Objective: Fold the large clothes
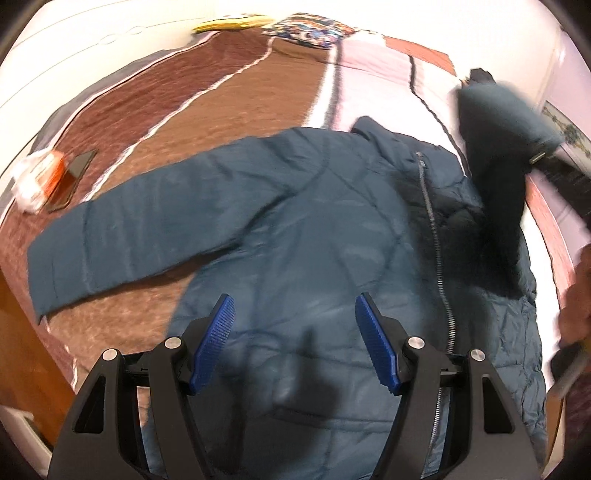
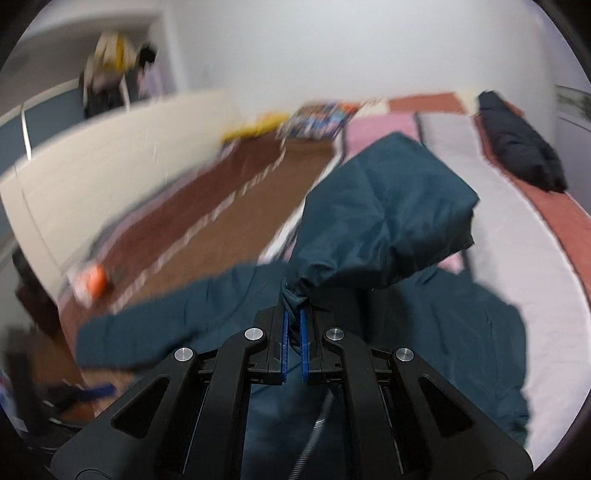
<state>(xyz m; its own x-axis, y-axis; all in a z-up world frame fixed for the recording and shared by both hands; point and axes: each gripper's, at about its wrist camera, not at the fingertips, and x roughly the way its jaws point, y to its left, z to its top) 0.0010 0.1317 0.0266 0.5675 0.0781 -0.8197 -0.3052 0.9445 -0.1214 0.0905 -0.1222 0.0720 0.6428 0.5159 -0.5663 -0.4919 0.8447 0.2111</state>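
Note:
A teal quilted jacket [image 1: 295, 229] lies front up on the bed, zipper [image 1: 432, 229] running down its right side. Its left sleeve [image 1: 122, 240] stretches out flat to the left. My left gripper [image 1: 295, 328] is open and empty, hovering over the jacket's lower body. My right gripper [image 2: 294, 314] is shut on the jacket's right sleeve [image 2: 384, 221] and holds it lifted above the jacket; the lifted sleeve also shows in the left wrist view [image 1: 498, 147], at the upper right. The jacket's body [image 2: 424, 332] lies below the right gripper.
The bed has a brown, pink and white striped cover [image 1: 229, 110]. A phone [image 1: 70, 181] and a white and orange packet [image 1: 37, 177] lie at its left edge. A dark bundle of cloth [image 2: 521, 147] lies at the far right. Patterned items [image 1: 310, 29] sit at the head.

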